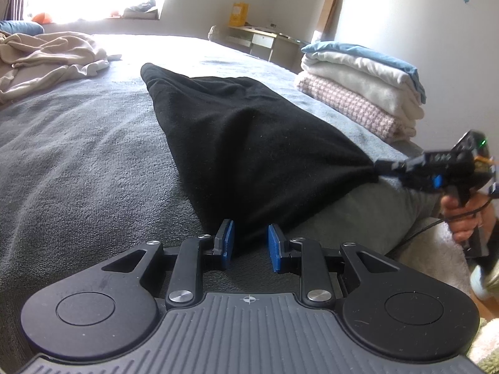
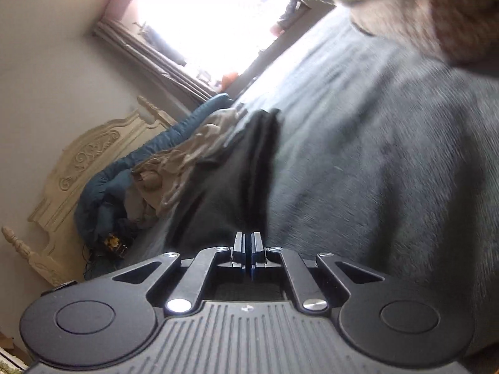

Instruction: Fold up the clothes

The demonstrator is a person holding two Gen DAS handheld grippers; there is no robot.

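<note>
A black garment (image 1: 249, 143) lies stretched on the grey bed cover (image 1: 78, 155), running from the far middle toward me. My left gripper (image 1: 251, 246) stands open at the garment's near corner, its blue pads (image 1: 229, 238) on either side of the cloth edge. My right gripper (image 1: 379, 168) is shut on the garment's right corner and pulls it taut above the bed edge; a hand (image 1: 461, 218) holds it. In the right wrist view that gripper (image 2: 248, 249) is shut on the black garment (image 2: 259, 162), which stretches away from its fingers.
A stack of folded clothes (image 1: 358, 84), blue, white and pink-checked, sits at the bed's right edge. A crumpled beige garment (image 1: 46, 59) lies at the far left, near a blue pillow (image 2: 124, 168) and a cream headboard (image 2: 78, 168). A desk (image 1: 265, 42) stands beyond.
</note>
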